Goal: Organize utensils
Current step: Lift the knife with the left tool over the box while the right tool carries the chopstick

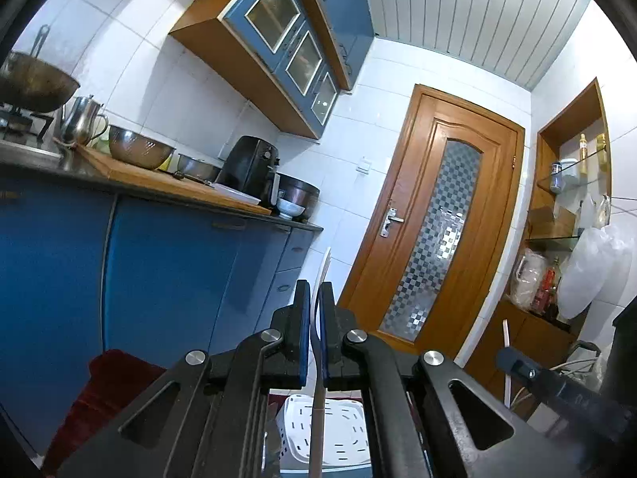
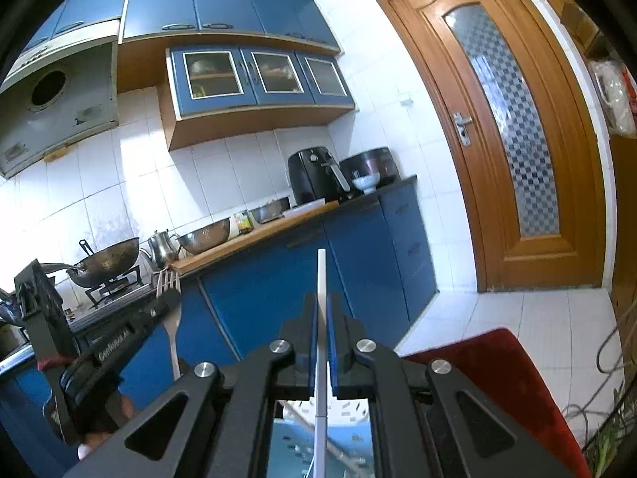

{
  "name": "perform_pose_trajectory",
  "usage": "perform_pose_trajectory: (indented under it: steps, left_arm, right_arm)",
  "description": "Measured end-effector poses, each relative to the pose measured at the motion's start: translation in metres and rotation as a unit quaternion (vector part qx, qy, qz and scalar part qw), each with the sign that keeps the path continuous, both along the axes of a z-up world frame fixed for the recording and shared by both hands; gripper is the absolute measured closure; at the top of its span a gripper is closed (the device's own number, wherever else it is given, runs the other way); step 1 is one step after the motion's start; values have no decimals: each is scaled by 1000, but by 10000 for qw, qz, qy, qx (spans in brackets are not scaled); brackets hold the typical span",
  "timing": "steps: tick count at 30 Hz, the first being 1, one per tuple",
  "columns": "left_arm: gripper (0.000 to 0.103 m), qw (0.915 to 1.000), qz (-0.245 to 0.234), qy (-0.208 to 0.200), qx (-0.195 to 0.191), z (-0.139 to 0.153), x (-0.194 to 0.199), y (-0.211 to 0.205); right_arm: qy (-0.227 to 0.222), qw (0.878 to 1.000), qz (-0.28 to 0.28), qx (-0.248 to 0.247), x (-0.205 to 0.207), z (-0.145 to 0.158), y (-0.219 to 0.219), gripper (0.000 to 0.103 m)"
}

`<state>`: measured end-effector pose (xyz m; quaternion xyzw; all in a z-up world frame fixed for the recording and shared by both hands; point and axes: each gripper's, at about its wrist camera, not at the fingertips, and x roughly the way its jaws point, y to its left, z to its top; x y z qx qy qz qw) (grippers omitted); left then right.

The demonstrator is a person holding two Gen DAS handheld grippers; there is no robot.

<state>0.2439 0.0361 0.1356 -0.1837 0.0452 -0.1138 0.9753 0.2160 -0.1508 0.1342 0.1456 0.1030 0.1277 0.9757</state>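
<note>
Both grippers were lifted and pointing roughly level across the kitchen, each carrying one utensil, so I took this for the carrying stage rather than the picking or the dropping.

The left gripper [image 1: 315, 298] was clamped on a wooden fork [image 1: 317, 410]; seen from the other side, its tines [image 2: 169, 279] stood above the jaws and the flat, pale handle hung below. It was pinched at the narrow neck, probably because that is where the thin wood sits steadily between the blue pads.

The right gripper [image 2: 322, 310] was closed on a slim white utensil [image 2: 321, 279], straight, smooth and edge-on to the camera; I could not tell whether it was a chopstick, a spoon handle or something else. It stuck out well past the fingertips and ran back under the gripper as well, so it was held near its middle, which would keep it from tipping.

Beneath both grippers lay a white plastic basket [image 1: 330, 430] with slotted walls, and I judged that to be where the utensils belonged. A red cloth [image 2: 497, 378] lay beside it. The worktop [image 1: 187, 187] with its steel bowls was well apart.
</note>
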Motion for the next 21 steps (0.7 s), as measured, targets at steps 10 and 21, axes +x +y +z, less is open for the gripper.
perform_pose_trajectory:
  steps: [10, 21]
  left_arm:
    - [101, 9980, 454, -213, 380, -34, -10, -12]
    - [101, 9960, 583, -344, 586, -38, -26, -21]
  right_arm:
    - [-42, 9993, 92, -360, 15, -26, 16, 97]
    - [-199, 9989, -26, -433, 15, -22, 12, 97]
